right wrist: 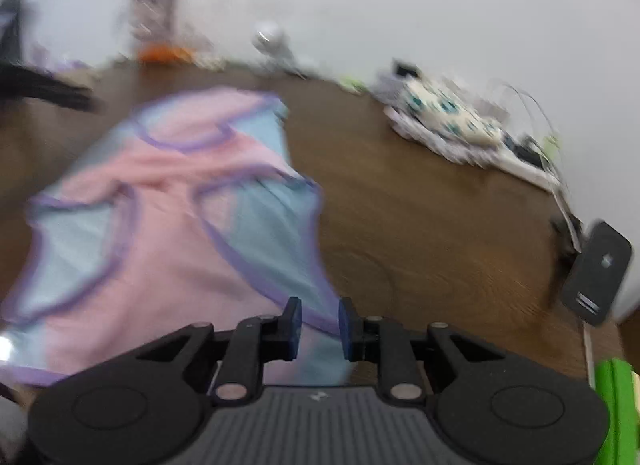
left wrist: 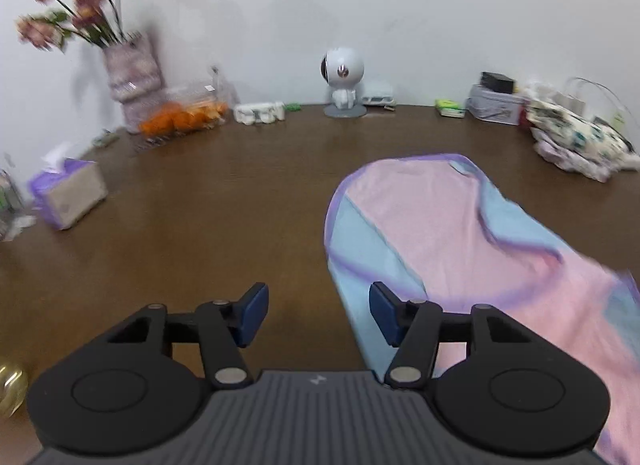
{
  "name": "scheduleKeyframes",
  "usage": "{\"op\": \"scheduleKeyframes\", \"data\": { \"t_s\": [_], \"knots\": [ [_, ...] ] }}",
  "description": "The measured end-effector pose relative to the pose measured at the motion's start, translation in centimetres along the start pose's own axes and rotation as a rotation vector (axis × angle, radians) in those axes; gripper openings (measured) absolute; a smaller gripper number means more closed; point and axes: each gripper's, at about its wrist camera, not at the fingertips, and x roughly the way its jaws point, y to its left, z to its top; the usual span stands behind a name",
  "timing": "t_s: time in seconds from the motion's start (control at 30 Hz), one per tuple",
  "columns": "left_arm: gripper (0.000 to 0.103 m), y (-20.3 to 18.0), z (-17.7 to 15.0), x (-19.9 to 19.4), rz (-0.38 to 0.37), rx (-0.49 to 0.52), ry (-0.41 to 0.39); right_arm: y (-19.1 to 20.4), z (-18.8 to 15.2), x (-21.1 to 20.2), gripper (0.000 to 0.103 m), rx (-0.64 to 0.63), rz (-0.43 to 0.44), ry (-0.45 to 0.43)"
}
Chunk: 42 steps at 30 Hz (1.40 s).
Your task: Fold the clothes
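Dark wooden table [left wrist: 224, 201] bears soft pink-and-blue purple-trimmed garment [left wrist: 432, 217].

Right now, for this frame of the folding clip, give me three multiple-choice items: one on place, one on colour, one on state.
1. Where is the tissue box?
A. far left of the table
B. on the shirt
C. beside the white robot figure

2. The shirt has which trim colour?
A. green
B. purple
C. black

3. The left tongs are:
A. shut on the shirt
B. open
C. out of view

Key: A, it sits at the left table edge; B, purple edging rims pink and blue panels; B, the pads stand apart, nothing between.
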Motion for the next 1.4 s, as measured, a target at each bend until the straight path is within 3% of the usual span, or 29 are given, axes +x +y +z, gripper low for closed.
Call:
{"op": "scheduleKeyframes", "data": {
  "t_s": [0.03, 0.1, 0.17, 0.2, 0.33, 0.4, 0.43, 0.57, 0.6, 0.63, 0.8, 0.83, 0.87, 0.97, 1.03, 1.1, 1.2, 1.27, 1.33, 1.4],
  "knots": [
    [0.059, -0.3, 0.8, 1.8, 0.05, 0.008, -0.005, 0.4, 0.0, -0.5, 0.018, 0.006, 0.043, -0.013],
    [0.059, -0.6, 1.8, 4.5, 0.071, 0.004, 0.017, 1.5, -0.1, -1.0, 0.018, 0.004, 0.088, -0.019],
    [0.05, -0.4, 2.3, 6.1, 0.019, -0.071, 0.062, 2.7, -0.4, -1.0, 0.018, -0.018, 0.111, -0.014],
    [0.042, -0.2, 2.4, 6.6, -0.012, -0.114, 0.077, 3.1, -0.5, -1.0, 0.018, -0.022, 0.123, -0.014],
    [0.013, -1.2, 1.4, 6.7, 0.021, -0.091, 0.041, 4.3, -1.3, -0.9, 0.018, -0.025, 0.215, -0.023],
    [0.003, -1.6, 0.9, 6.6, 0.047, -0.067, 0.023, 5.1, -1.5, -0.6, 0.018, -0.033, 0.244, -0.015],
    [0.002, -1.9, 0.6, 6.5, 0.065, -0.049, 0.015, 5.4, -1.6, -0.5, 0.019, -0.041, 0.246, -0.014],
    [0.002, 0.0, -1.7, 4.4, 0.157, -0.047, 0.014, 4.9, -1.3, -0.1, 0.017, -0.045, 0.233, 0.011],
    [0.002, 1.0, -2.7, 3.1, 0.163, -0.064, 0.024, 4.4, -1.2, 0.0, 0.018, -0.04, 0.219, 0.022],
    [0.002, 2.0, -3.9, 1.6, 0.165, -0.085, 0.036, 3.8, -1.0, 0.1, 0.027, -0.035, 0.203, 0.033],
    [0.003, 3.4, -10.8, -7.7, 0.153, -0.132, 0.074, -0.3, 0.5, 1.5, 0.029, 0.007, -0.034, 0.089],
    [0.008, 3.5, -11.8, -9.2, 0.172, -0.137, 0.064, -0.7, 1.0, 2.0, 0.021, -0.007, -0.082, 0.101],
    [0.009, 3.6, -12.8, -10.8, 0.191, -0.143, 0.055, -0.8, 1.8, 2.1, 0.02, -0.017, -0.101, 0.09],
    [0.024, 4.6, -13.5, -14.2, 0.164, -0.202, -0.026, 2.9, 6.0, 2.2, 0.021, -0.106, 0.064, -0.016],
    [0.033, 4.2, -13.5, -14.6, 0.033, -0.201, -0.052, 5.4, 8.7, 2.3, 0.021, -0.165, 0.174, -0.086],
    [0.033, 3.5, -13.6, -14.0, -0.056, -0.161, -0.041, 7.9, 11.5, 2.6, 0.021, -0.224, 0.285, -0.153],
    [0.034, 2.6, -13.8, -12.9, -0.156, -0.125, -0.032, 14.1, 15.2, 7.4, 0.022, -0.327, 0.457, -0.12],
    [0.038, 2.5, -14.1, -12.4, -0.191, -0.134, -0.027, 17.9, 16.7, 11.1, 0.022, -0.365, 0.448, -0.078],
    [0.038, 2.6, -14.4, -12.0, -0.215, -0.142, -0.005, 19.9, 17.6, 14.2, 0.022, -0.358, 0.399, -0.035],
    [0.038, 3.0, -14.8, -11.9, -0.228, -0.136, -0.003, 20.7, 18.3, 16.2, 0.024, -0.303, 0.419, 0.013]
  ]
}}
